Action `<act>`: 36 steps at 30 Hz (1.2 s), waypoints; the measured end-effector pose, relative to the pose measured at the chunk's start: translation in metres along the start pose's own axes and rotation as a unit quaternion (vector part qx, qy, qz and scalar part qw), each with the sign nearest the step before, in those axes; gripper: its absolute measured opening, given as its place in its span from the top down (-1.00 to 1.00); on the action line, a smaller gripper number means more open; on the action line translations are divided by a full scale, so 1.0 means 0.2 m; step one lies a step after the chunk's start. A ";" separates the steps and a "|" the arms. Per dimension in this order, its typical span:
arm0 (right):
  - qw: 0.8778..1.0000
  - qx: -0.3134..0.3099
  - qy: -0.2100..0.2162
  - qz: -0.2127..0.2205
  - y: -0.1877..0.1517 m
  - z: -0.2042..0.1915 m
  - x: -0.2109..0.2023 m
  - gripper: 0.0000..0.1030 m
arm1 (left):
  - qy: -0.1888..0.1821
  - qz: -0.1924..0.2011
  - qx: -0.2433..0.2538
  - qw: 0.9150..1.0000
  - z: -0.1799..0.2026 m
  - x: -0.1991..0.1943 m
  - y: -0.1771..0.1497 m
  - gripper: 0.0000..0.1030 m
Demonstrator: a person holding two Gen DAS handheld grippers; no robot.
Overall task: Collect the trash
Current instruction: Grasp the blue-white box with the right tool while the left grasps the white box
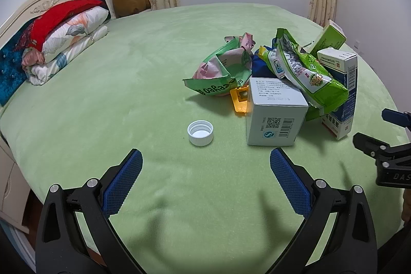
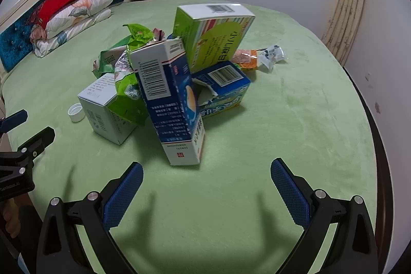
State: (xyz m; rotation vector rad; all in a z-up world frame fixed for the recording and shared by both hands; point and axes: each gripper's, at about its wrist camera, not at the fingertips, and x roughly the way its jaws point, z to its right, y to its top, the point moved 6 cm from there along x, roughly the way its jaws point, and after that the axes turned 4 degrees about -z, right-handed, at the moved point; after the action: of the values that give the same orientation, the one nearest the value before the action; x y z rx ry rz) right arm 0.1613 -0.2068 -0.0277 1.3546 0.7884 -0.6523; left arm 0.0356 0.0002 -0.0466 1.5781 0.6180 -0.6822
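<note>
Hidden and cut-off parts

A yellow tray (image 1: pixel 240 102) lies half under the white box (image 1: pixel 276 114); the right hand-held gripper (image 1: pixel 385 143) is cropped.

Bedspread (image 1: pixel 128 99): matt green fleece. Boxes (image 2: pixel 169 104): smooth printed cardboard. Snack bags (image 1: pixel 303 68): glossy crinkled foil-plastic. Cap (image 1: pixel 200 132): white ribbed plastic. Gripper pads (image 2: pixel 123 194): blue textured rubber.

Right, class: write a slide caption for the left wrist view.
Open left gripper hovers over a green bedspread near a white bottle cap and piled packaging.
</note>
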 end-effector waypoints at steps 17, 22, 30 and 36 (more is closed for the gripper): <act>0.999 0.020 0.022 -0.040 0.13 -0.05 0.34 0.40 | -0.030 0.002 0.008 1.000 0.01 0.07 -0.03 -0.89; 0.999 0.008 0.031 -0.031 0.09 -0.03 0.26 0.41 | -0.052 0.008 0.029 0.998 0.08 0.07 -0.06 -0.89; 0.999 0.004 0.043 -0.013 0.07 0.01 0.09 0.41 | -0.072 0.006 0.054 0.996 0.23 0.10 -0.03 -0.89; 0.998 -0.001 0.057 0.002 0.10 0.04 -0.03 0.40 | -0.083 -0.001 0.050 0.995 0.31 0.22 0.07 -0.89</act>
State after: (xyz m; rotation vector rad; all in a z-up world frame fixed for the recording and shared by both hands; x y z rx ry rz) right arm 0.1753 -0.2124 -0.0110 1.3997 0.8771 -0.5745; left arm 0.0710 -0.0624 -0.0735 1.5926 0.4689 -0.8486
